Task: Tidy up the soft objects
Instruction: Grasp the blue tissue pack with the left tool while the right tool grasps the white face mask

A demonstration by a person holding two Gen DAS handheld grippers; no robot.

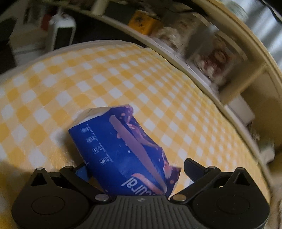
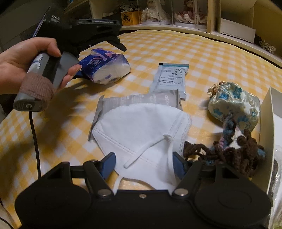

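Note:
A blue soft tissue pack lies crumpled on the yellow checked cloth, between the wide-apart fingers of my left gripper. The left pad touches it, and cloth shows between it and the right finger. In the right wrist view a hand holds that gripper over the same pack. My right gripper is low over a white folded face mask. Its blue pads stand at the mask's lower edges, and the mask lies flat, not bunched.
A grey wrapper lies under the mask, with a white sachet beyond it. To the right are a floral pouch, a brown and blue yarn piece and a white box wall. Shelves with dolls line the back.

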